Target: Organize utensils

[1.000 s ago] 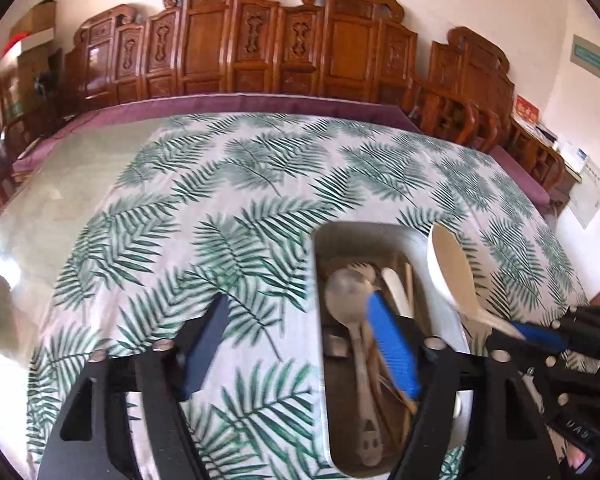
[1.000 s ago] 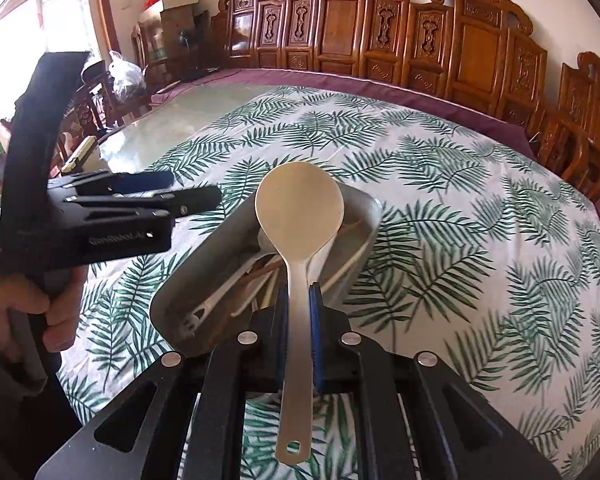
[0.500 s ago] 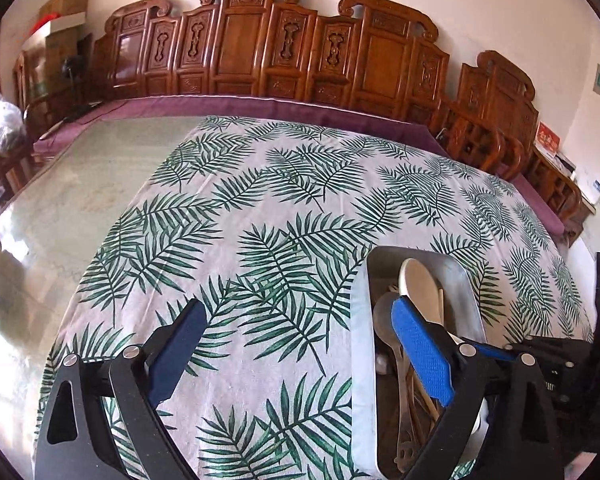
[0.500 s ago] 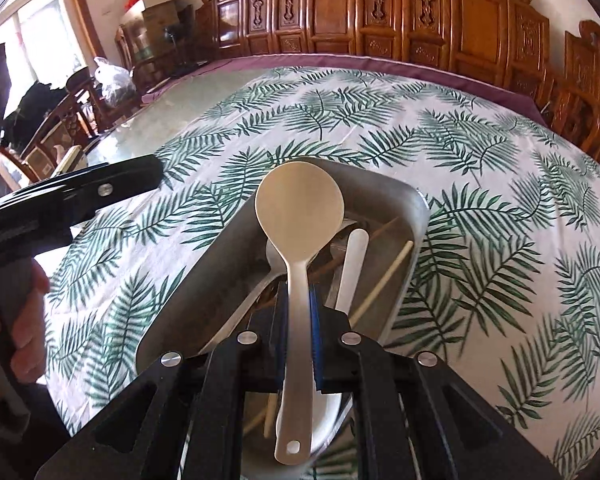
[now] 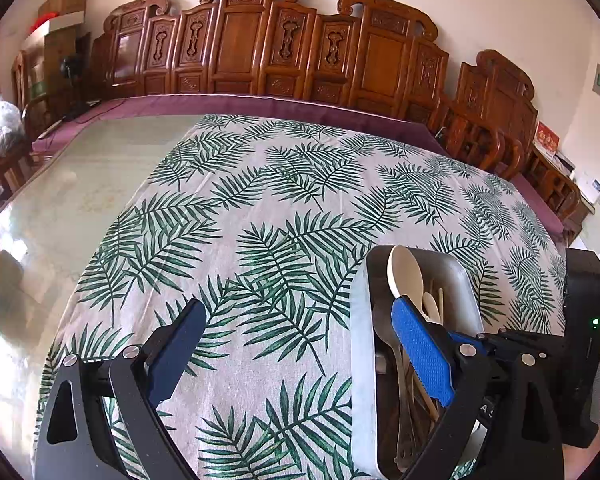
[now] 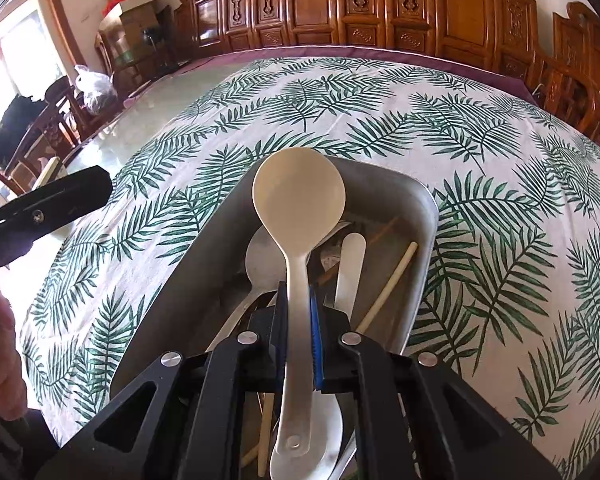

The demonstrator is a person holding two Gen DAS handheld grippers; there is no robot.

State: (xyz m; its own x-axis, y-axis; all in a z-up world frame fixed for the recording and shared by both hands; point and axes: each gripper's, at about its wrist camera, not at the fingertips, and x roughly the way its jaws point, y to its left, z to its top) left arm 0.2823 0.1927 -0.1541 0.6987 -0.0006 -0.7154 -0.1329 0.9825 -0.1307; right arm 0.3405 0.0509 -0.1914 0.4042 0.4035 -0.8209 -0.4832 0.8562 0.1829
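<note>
Cream plastic rice paddle (image 6: 299,216) is clamped by its handle between the pads of the right gripper (image 6: 299,304), jaws nearly closed on it. The paddle's round blade points away from the camera and sits over the far end of the metal tray (image 6: 204,264); its handle end with the hanging hole shows below the jaws. In the left wrist view the same paddle (image 5: 404,276) leans against the far left corner of the tray (image 5: 362,344); whether the blade touches the tray floor cannot be told.

Tray contents, right wrist view: a metal spoon (image 6: 262,260) lying under the paddle, a white flat utensil (image 6: 350,268) to its right, and a pale chopstick (image 6: 388,284) slanting toward the right wall. Further dark handles lie beneath, too overlapped to separate.

Left gripper (image 5: 300,354): jaws have just been opening and now stand wide apart, nothing between them. One blue pad (image 5: 422,356) hangs over the tray; the other finger is over the leaf-print tablecloth (image 5: 260,220) to the tray's left. In the right wrist view one black finger of this gripper (image 6: 48,210) enters from the left edge, with part of a hand (image 6: 2,352) below it.

Tray rests on the cloth near the table's front edge. Carved wooden chairs (image 5: 252,40) line the far wall.
</note>
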